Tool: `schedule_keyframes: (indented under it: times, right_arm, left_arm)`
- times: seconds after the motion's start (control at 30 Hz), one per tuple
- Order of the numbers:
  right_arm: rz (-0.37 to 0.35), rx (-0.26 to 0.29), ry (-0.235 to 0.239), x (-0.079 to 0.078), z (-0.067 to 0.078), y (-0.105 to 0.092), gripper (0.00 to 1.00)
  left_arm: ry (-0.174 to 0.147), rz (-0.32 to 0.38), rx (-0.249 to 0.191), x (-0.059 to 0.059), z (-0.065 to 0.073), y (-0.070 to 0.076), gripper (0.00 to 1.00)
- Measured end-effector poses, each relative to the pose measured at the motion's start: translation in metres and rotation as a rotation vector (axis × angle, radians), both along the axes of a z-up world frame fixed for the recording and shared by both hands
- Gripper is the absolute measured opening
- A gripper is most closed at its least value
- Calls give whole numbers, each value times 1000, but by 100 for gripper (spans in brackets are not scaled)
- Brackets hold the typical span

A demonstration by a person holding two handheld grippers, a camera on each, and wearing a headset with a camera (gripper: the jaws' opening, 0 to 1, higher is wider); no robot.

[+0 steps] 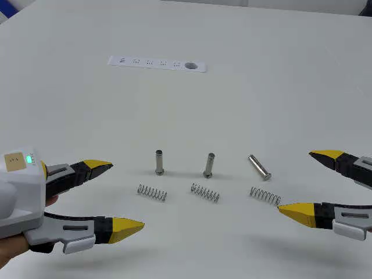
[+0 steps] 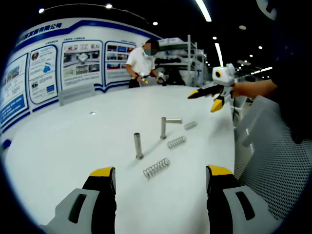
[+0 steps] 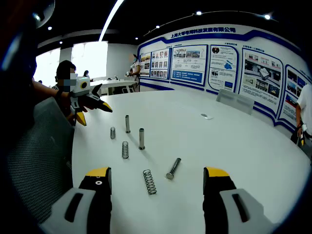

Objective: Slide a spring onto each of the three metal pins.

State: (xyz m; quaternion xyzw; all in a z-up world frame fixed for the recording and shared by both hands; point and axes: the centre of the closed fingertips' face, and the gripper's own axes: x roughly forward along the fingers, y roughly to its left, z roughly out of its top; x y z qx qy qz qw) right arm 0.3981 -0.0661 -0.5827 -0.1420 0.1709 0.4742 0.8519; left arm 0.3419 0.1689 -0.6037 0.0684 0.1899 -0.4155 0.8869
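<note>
Here, three springs (image 1: 204, 192) lie loose beside the pins (image 1: 208, 165). Left gripper (image 1: 127, 195) and right gripper (image 1: 295, 181) gape empty; next probably means pinching a spring.

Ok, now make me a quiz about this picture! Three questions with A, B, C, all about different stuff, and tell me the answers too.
1. Where are the three springs compared with the pins?
A. Slid onto them
B. Piled at the far edge
C. Lying on the table in front of them, one by each

2. How many pins stand upright?
A. One
B. Two
C. Three

3. How are the left gripper and the right gripper?
A. Both open, holding nothing
B. Left shut on a spring
C. Right shut on a pin

Answers:
1 C: each spring lies flat on the table on the near side of a pin.
2 B: the left pin and the middle one stand up, while the right pin lies on its side.
3 A: both pairs of yellow tips are wide apart with nothing between them.
</note>
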Motion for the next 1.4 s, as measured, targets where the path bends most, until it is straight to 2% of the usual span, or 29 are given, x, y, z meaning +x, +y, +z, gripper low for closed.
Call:
schedule_keyframes:
  times: [0.57, 1.03, 1.17, 1.4]
  right_arm:
    - [-22, -11, 11, 9, 4, 2, 75]
    - [-39, -34, 8, 28, 8, 11, 69]
    - [-41, -46, 14, 34, 7, 15, 67]
    - [-61, -85, 52, 46, -3, 21, 61]
  left_arm:
    - [1, -1, -13, -1, -2, 0, 76]
    - [0, 4, -14, -3, 0, -1, 75]
    - [1, 7, -13, -4, 0, -1, 75]
    - [6, 9, -15, -4, -1, -2, 75]
